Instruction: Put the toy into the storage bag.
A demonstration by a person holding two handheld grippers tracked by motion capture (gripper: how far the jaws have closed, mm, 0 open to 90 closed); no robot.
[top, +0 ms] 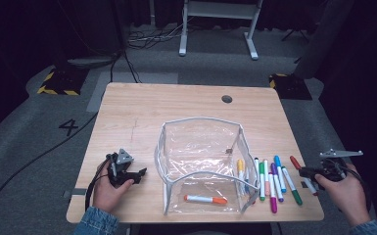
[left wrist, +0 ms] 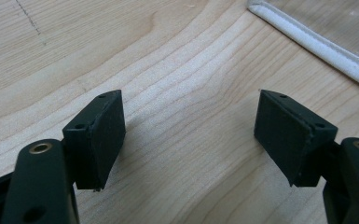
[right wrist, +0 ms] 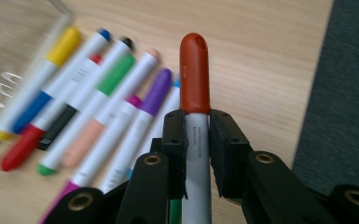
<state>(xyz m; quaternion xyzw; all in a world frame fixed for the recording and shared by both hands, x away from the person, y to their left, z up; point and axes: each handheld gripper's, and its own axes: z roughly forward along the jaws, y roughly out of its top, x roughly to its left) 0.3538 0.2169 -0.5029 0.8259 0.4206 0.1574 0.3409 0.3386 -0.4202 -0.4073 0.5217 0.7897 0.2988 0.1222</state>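
Red-capped marker clamped in the right gripper beside a clear pouch

High view: one clear pouch (top: pixel 200 161) holds one orange marker (top: pixel 205 199); about nine markers lie just right of it.
Left gripper view: left gripper (left wrist: pixel 189 135) wide apart, nothing between, over bare table (left wrist: pixel 177 60).
Right gripper view: right gripper (right wrist: pixel 196 154) grips the red-capped marker (right wrist: pixel 195 84) above the row.

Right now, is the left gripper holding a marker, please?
No, the left gripper has open jaws over bare table.
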